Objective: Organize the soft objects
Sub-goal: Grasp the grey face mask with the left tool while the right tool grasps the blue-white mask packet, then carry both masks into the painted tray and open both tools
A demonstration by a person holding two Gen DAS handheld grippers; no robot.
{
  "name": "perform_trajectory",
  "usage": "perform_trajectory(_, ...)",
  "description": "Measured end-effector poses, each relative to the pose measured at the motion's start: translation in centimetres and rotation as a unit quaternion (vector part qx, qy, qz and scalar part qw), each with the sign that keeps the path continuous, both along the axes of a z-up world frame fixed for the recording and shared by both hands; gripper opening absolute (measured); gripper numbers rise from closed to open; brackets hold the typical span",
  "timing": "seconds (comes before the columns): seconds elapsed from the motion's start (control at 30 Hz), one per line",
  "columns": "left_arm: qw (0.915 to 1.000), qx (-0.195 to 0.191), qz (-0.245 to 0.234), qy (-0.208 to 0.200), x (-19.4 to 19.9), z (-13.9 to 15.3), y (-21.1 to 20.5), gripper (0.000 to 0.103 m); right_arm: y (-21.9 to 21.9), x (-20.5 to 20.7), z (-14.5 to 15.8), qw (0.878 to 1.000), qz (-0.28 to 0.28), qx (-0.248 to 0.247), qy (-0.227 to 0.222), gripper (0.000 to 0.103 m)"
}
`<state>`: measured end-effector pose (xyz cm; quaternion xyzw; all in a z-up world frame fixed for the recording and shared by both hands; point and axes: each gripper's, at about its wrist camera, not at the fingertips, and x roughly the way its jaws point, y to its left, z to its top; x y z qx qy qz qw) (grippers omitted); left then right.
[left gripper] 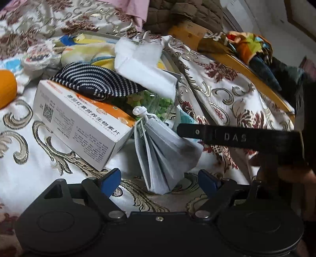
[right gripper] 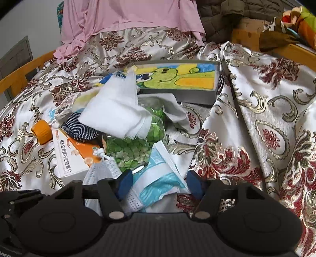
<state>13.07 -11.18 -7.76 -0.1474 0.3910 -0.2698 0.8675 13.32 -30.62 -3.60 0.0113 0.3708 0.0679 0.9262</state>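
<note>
A pile of soft things lies on a floral bedspread [left gripper: 29, 158]. A folded grey face mask [left gripper: 165, 156] with a knotted white loop lies just ahead of my open left gripper [left gripper: 160, 180], its lower edge between the blue fingertips. My open right gripper [right gripper: 159, 182] straddles a blue and white face mask [right gripper: 158, 185]. The grey mask [right gripper: 100, 172] lies left of it. A striped navy sock [left gripper: 98, 83] lies on a white and orange box [left gripper: 79, 122]. A white cloth [right gripper: 116, 112] drapes over a clear bag of green pieces [right gripper: 134, 150].
An orange cap [right gripper: 41, 131] lies left of the box. A framed frog drawing [right gripper: 177, 79] sits behind the pile. Pink fabric [right gripper: 128, 17] and a brown quilted jacket [left gripper: 183, 15] lie at the back. The right gripper's black arm [left gripper: 237, 136] crosses the left wrist view.
</note>
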Motion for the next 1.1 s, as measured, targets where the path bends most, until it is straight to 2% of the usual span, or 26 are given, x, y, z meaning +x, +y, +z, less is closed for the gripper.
perform_trajectory(0.1,0.9995,-0.023,0.012,0.018,0.5,-0.3,0.1,0.074,-0.1,0.0,-0.1,1.000,-0.002,0.003,0.003,0.063)
perform_trajectory(0.23,0.9984,-0.038,0.028,0.033,0.8,-0.6,0.2,0.067,-0.2,0.0,-0.3,1.000,-0.003,0.008,0.008,0.063)
perform_trajectory(0.4,0.9971,-0.023,0.053,0.050,1.1,-1.0,0.3,0.039,0.0,0.0,-0.5,1.000,0.001,0.009,0.010,0.060)
perform_trajectory(0.57,0.9955,-0.026,0.072,0.057,1.1,-1.2,0.8,0.028,0.3,-0.1,-0.8,1.000,0.004,0.007,0.012,0.056)
perform_trajectory(0.7,0.9952,-0.018,0.080,0.052,0.7,-1.2,0.7,0.016,1.3,-0.6,-0.8,1.000,0.020,-0.022,0.003,0.049)
perform_trajectory(0.93,0.9973,0.024,0.070,0.002,-1.7,-0.4,-0.2,0.013,2.0,-1.7,-0.1,0.998,0.027,-0.047,-0.018,0.043)
perform_trajectory(1.1,0.9962,0.037,0.071,-0.033,-3.3,0.6,0.0,0.012,1.0,-2.6,1.1,0.998,0.009,-0.032,-0.050,0.042)
